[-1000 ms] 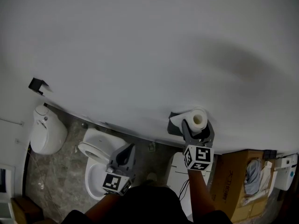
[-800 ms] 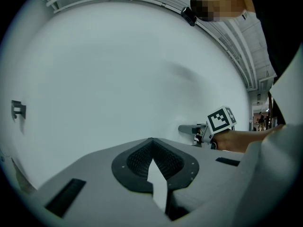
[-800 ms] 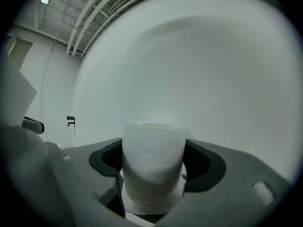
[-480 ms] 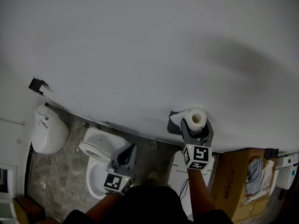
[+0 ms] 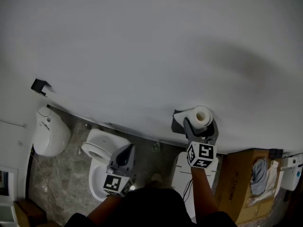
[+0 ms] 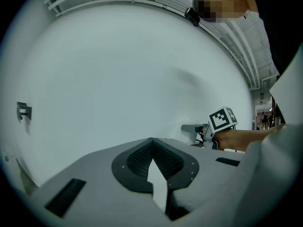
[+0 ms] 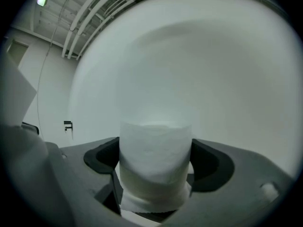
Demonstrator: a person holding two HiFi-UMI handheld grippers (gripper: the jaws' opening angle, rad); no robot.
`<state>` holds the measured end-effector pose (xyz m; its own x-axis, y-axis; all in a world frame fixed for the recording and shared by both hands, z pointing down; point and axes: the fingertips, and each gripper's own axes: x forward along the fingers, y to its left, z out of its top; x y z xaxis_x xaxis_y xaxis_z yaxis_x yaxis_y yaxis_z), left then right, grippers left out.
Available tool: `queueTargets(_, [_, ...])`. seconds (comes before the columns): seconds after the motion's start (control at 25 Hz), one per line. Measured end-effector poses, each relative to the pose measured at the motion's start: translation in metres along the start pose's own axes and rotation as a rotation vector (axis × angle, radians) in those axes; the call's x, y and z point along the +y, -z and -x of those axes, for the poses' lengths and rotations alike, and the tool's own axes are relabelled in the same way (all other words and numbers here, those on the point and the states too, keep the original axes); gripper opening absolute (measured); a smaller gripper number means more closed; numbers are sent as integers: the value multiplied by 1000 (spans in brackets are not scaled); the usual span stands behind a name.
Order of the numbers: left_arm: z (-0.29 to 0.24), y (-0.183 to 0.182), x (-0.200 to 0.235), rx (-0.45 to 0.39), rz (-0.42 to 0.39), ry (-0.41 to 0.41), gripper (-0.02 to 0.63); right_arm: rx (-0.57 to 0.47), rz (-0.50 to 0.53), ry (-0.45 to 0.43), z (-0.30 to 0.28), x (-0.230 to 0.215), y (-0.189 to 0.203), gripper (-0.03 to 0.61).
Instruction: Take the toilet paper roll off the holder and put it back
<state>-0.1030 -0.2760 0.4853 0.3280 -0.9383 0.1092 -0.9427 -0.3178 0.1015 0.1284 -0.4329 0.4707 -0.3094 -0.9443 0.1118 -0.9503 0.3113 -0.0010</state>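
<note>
a bathroom, seemingly set up inside a larger hall. a white ceramic toilet [image 5: 102, 151] and a second rounded white fixture [image 5: 50, 131] stand on a grey-brown stone-patterned floor [image 5: 61, 174] against a plain white wall [image 5: 142, 46]. the wall carries a dark holder [image 5: 177, 120] with a white toilet paper roll [image 5: 201, 116]. exposed ceiling pipes [image 7: 78, 25] run above the wall, and a brown cardboard box [image 5: 236, 174] stands on the floor.

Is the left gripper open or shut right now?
Shut. The left gripper's jaws meet at their tips, with nothing held between them.
</note>
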Motion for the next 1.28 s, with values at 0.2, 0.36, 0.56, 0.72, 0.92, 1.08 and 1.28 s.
queueTargets(0.2, [7,-6,-2,-3,26,0,9,9,6,-20,10,7,-2,456])
queueTargets(0.36, [15,4,-9,-22,-12,44,9,-6,9,-5,26,9,-9,456])
queueTargets(0.56, [31,0,-14,-34,-38,64,9,-25,4,1,55,21,-18,456])
queueTargets(0.72, [49,-2,-22,-48,8,91,9,-6,-26,-31,84,33,-14,454])
queueTargets(0.92, [71,0,-33,-37,17,131,9,-8,-60,-47,126,53,-9,445])
queueTargets(1.08, [98,9,-37,-51,42,156,9,-18,-59,-40,168,74,-5,306])
queueTargets(1.28, [135,12,-46,-52,25,203,9,-17,-65,-40,228,108,9,161])
